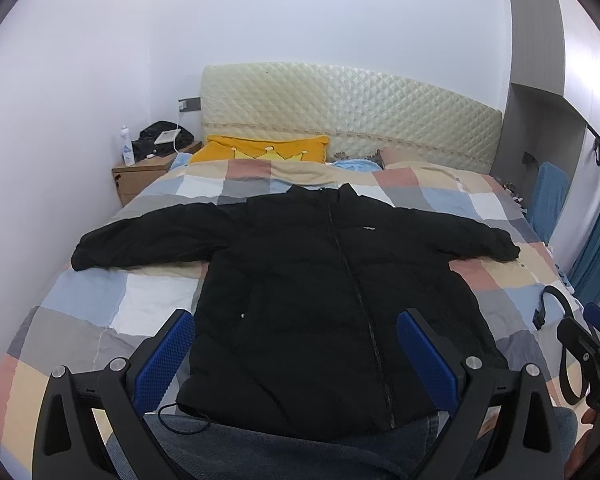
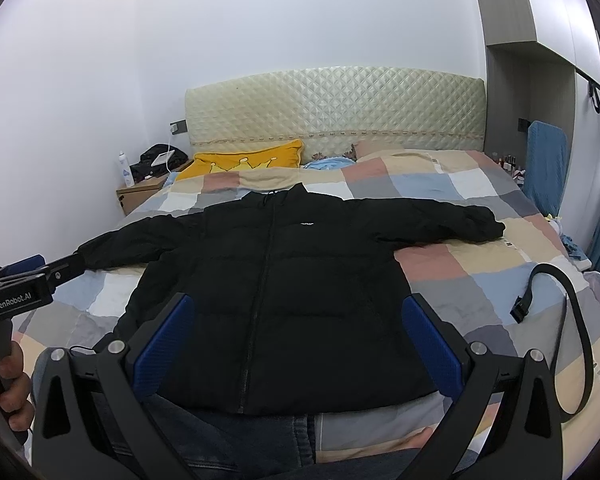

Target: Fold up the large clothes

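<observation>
A black puffer jacket (image 1: 300,280) (image 2: 276,280) lies spread flat on the checked bedspread (image 1: 112,304) (image 2: 480,264), zipped, collar toward the headboard, both sleeves stretched out sideways. My left gripper (image 1: 296,344) hovers open above the jacket's lower hem, its blue pads (image 1: 168,356) wide apart with nothing between them. My right gripper (image 2: 300,332) is likewise open over the hem, blue pads (image 2: 432,344) apart and empty. The right view also shows the left gripper's body (image 2: 16,292) at the far left, held by a hand (image 2: 8,376).
A black strap (image 2: 572,312) (image 1: 556,304) lies on the bed to the right of the jacket. A yellow pillow (image 1: 260,150) rests by the quilted headboard (image 1: 348,112). A wooden nightstand (image 1: 148,172) stands at the left wall. Jeans-clad legs (image 2: 236,432) sit at the bed's near edge.
</observation>
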Demonstrator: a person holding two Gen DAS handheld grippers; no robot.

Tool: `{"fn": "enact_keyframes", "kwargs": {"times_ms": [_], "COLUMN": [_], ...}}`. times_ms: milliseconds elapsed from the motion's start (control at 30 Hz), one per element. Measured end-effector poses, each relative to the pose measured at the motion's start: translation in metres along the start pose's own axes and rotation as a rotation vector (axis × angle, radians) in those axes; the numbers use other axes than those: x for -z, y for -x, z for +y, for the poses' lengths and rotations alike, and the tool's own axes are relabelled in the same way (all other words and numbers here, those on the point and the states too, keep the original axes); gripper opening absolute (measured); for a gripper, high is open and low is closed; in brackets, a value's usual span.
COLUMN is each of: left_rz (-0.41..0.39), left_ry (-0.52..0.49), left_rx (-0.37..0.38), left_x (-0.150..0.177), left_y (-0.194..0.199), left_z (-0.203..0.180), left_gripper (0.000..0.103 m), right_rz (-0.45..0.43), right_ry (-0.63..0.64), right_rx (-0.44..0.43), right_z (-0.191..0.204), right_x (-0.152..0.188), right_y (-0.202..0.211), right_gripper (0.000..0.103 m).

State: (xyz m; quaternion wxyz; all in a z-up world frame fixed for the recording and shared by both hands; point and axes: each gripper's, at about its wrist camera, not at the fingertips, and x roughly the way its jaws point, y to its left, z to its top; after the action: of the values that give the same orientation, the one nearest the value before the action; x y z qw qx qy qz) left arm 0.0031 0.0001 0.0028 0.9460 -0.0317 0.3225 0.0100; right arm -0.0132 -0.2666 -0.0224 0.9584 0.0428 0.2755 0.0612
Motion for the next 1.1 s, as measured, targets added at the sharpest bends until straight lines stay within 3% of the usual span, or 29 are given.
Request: {"fn": "enact_keyframes", "kwargs": {"times_ms": [367, 633, 867, 1100], "left_rz": [-0.005, -0.002, -0.046, -0.073], "left_ry": [-0.034, -0.023, -0.011, -0.021], "left_rx": [-0.018, 0.01, 0.005, 0.067], "left_x": [-0.001, -0.012, -0.041, -0.08], "left_y": [0.0, -0.009, -0.019, -0.037], "left_z": [0.002, 0.001, -0.008, -0.026], "left_gripper": [0.102, 0.102, 0.102, 0.102], "right_rz": [0.007, -0.019, -0.116, -0.204], "right_ry": [-0.014, -0.005, -0.036, -0.08], "right_rx": [-0.012, -0.013, 0.031, 0.077], "right_z": [-0.001, 0.001, -0.024, -0.062], "right_x": [0.002, -0.005, -0.041, -0.09], "right_y": [-0.003, -0.002, 0.005, -0.007], "right_gripper": [0.103, 0.103, 0.103, 0.103]}}
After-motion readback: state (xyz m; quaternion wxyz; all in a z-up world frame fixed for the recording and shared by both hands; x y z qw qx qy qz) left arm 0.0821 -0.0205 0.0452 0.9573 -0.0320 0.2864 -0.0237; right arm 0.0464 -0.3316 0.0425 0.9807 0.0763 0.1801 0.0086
